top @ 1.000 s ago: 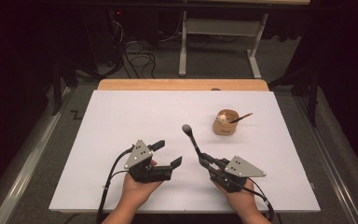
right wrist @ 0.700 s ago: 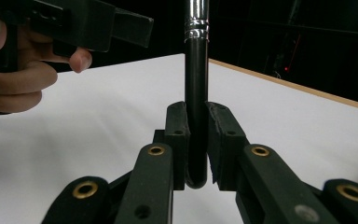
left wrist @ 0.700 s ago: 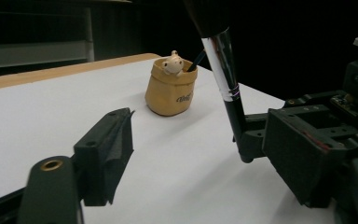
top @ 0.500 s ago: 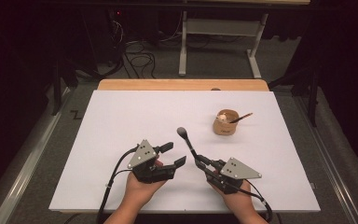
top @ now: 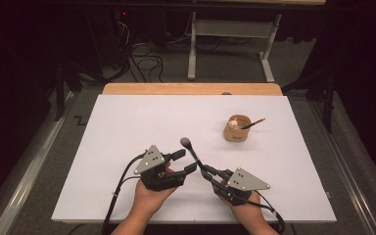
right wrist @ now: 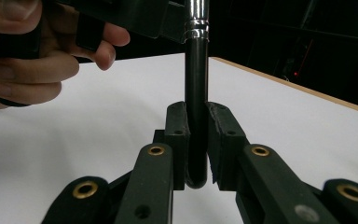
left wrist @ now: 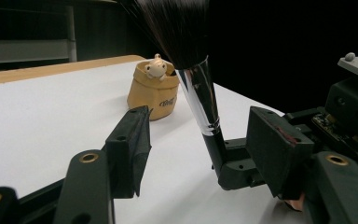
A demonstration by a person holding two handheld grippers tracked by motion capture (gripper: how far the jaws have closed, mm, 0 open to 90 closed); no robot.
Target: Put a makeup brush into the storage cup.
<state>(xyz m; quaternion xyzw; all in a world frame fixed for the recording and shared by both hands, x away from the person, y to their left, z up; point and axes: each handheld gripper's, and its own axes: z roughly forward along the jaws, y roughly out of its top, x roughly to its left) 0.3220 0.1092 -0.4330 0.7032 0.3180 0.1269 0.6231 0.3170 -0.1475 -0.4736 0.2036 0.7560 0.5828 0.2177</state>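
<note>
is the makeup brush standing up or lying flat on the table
Standing up, tilted. The right tongs clamp the makeup brush by its handle end, bristles uppermost.

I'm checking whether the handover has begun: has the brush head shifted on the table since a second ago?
Yes. In the high view the brush head has drifted left, farther from the brown cup, toward the left gripper, whose jaws have just been closing around it.

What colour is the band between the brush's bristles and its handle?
Shiny silver, on the makeup brush; the left gripper view shows it best.
</note>
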